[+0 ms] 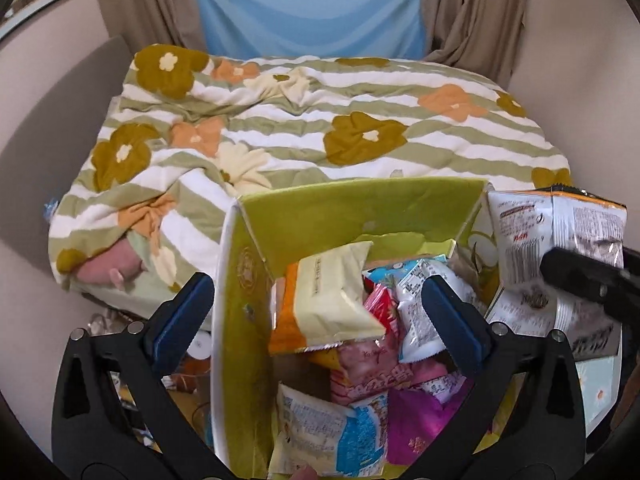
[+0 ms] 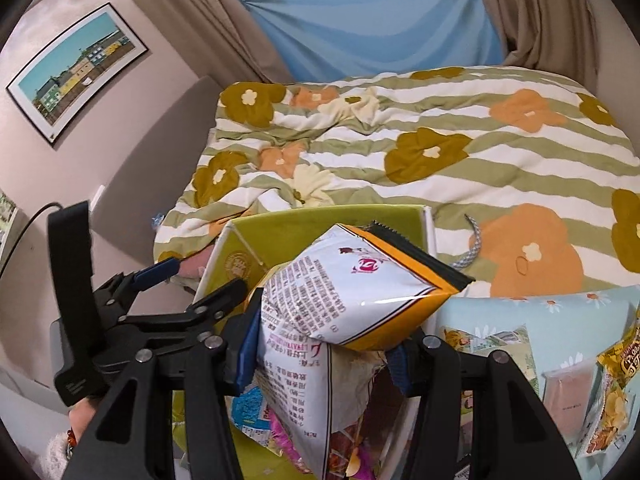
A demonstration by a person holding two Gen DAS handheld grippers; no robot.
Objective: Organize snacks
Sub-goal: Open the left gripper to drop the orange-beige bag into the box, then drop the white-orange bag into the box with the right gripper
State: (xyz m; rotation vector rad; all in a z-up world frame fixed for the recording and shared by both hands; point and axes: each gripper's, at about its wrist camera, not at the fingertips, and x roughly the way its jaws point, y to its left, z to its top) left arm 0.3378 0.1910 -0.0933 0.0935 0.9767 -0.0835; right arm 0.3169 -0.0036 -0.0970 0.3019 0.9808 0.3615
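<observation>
A green cardboard box [image 1: 236,320] sits against the bed, filled with several snack packets, among them a cream and orange packet [image 1: 332,304]. My left gripper [image 1: 316,312] is open, its blue pads straddling the box's left wall and contents. My right gripper [image 2: 324,356] is shut on a large white and orange snack bag [image 2: 340,300], held over the box's [image 2: 320,220] right side. That bag also shows at the right of the left wrist view [image 1: 556,236]. The left gripper shows at the left of the right wrist view [image 2: 192,280].
A striped flowered quilt [image 1: 320,128] covers the bed behind the box. More snack packets [image 2: 608,400] lie on a light blue daisy cloth [image 2: 560,316] at the right. Clutter lies on the floor left of the box [image 1: 188,376]. A framed picture [image 2: 76,72] hangs on the left wall.
</observation>
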